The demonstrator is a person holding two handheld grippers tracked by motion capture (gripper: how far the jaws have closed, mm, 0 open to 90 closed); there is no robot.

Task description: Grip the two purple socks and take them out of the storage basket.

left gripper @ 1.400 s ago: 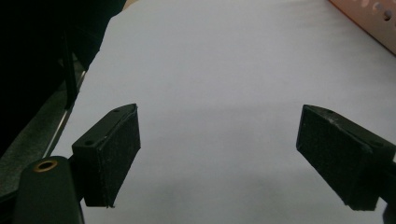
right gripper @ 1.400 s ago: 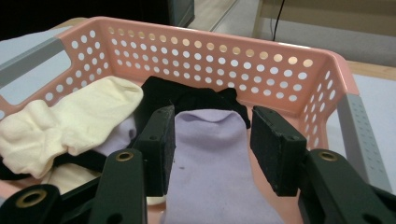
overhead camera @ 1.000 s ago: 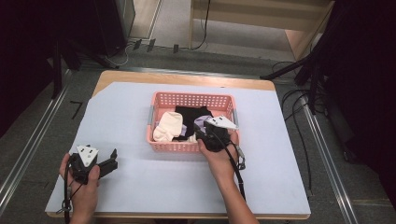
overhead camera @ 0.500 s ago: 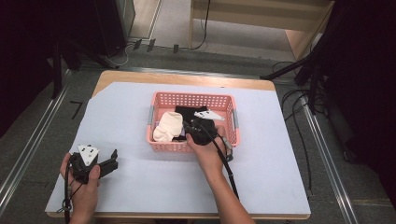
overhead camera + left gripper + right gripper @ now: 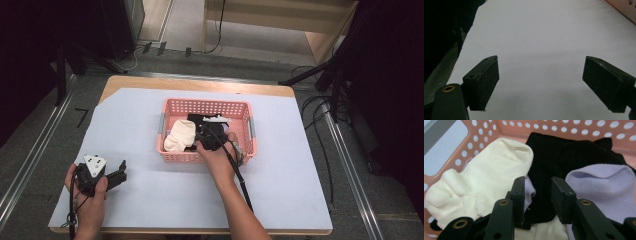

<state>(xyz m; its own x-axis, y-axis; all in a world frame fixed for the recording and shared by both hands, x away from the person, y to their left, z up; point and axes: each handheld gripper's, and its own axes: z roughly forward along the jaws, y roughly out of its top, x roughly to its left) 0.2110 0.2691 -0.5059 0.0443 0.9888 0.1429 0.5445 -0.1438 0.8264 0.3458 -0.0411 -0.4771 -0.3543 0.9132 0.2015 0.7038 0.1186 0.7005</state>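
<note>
A pink perforated basket sits mid-table with socks in it. In the right gripper view a cream sock lies at the left, a black sock in the middle and a lavender sock at the right. My right gripper is down inside the basket. Its jaws have just been closing and stand narrowly apart, astride a strip of the black sock without clearly pinching it. In the high view the right gripper is beside the cream sock. My left gripper rests at the front left, jaws wide open over bare white cover.
A white sheet covers the table, with wood showing along the far edge. Metal rails run along both sides on the floor, and cables trail at the right. The right gripper's cable runs back along the forearm.
My right hand has shifted left inside the basket, from its right part to the middle, and sits a little lower among the socks. The left hand has stayed put.
</note>
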